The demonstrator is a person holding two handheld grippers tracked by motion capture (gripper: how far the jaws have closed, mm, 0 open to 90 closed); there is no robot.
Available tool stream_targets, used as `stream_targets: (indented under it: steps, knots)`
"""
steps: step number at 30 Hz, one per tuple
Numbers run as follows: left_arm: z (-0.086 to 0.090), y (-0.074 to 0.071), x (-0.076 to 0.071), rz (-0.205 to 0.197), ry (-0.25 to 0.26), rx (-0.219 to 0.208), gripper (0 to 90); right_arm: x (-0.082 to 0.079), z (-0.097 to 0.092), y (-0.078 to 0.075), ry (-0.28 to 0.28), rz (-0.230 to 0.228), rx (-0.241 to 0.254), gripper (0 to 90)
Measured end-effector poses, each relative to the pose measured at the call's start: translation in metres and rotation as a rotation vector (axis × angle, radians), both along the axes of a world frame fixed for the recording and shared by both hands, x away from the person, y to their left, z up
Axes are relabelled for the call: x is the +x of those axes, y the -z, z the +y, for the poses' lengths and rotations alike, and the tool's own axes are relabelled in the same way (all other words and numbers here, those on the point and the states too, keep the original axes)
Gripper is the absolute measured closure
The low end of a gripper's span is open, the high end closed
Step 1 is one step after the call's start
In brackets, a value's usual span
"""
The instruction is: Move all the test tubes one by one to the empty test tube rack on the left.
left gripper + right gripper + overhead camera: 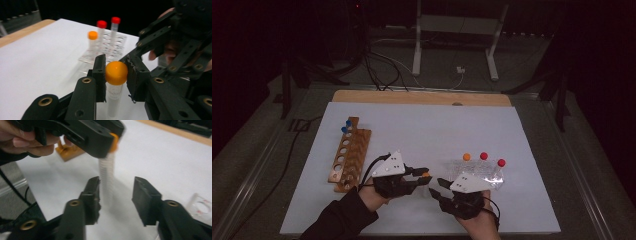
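The left gripper (116, 75) is pinching a small tube with an orange cap (116, 73). Its two black pads press on the round cap, one on each side, and the clear tube body hangs straight down from it, just over the white table (422, 125). In the high view the tube sits near the front middle of the table, between the two grippers. The right gripper (116, 195) is spread apart. The tube body stands between its pads, and they do not seem to touch it. The tube looks light, thin and hard, like plastic. It will not bend, but it is smooth and round, so it could slip or swing if held loosely. The cap is wider than the body and looks like a good place to hold, because the pads can hug it. Squeezing it very hard does not seem needed. More tubes with orange and red caps stand in a clear rack (477, 172) on the right. A wooden rack (349, 157) with round holes and two blue-capped tubes (346, 126) is on the left.
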State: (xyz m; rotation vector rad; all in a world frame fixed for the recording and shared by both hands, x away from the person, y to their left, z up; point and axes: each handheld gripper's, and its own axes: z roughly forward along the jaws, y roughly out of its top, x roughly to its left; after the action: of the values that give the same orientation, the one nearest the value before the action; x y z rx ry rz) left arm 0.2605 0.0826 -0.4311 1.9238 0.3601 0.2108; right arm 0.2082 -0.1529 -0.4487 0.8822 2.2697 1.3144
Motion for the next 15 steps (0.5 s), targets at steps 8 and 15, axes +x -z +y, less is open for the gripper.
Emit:
stream_targets:
  steps: [8,15]
  knots:
    - [0.028,-0.019,0.010,-0.037,-0.094,-0.008,72.0,0.002,-0.011,-0.006,0.029,-0.025,0.076,23.5]
    - [0.064,-0.036,0.019,-0.063,-0.199,-0.026,72.1,0.003,-0.016,-0.009,0.073,-0.037,0.110,2.4]
